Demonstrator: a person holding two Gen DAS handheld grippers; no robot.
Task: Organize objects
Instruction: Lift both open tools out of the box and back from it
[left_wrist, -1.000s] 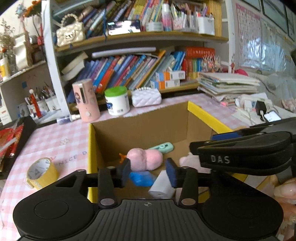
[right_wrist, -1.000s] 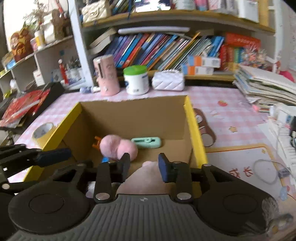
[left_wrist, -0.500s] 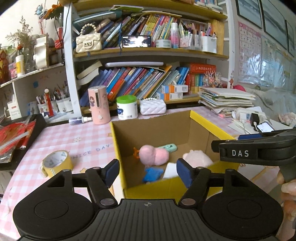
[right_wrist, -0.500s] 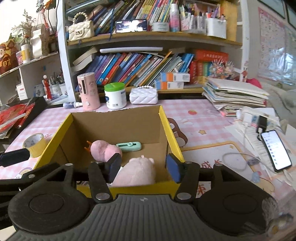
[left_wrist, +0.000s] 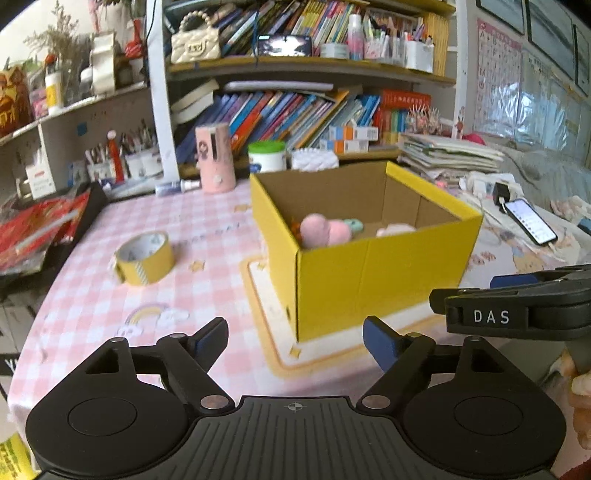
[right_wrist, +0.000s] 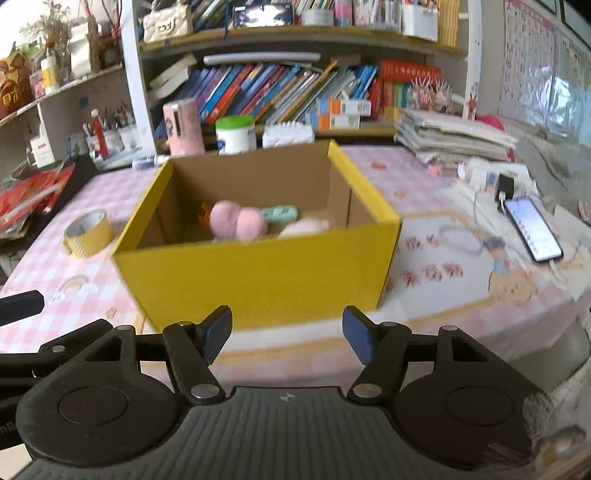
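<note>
Both wrist views toward box (left_wrist: 369, 266), slightly blurred

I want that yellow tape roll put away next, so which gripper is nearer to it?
Left. The left gripper hangs open with the yellow tape roll just ahead on its left. The right gripper, also open, faces the yellow box, with the roll farther off to its left.

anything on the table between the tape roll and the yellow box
No object lies there. In the left wrist view, only bare pink checked tablecloth lies between the tape roll and the yellow box; near the box, the edge of a printed mat under it shows.
</note>
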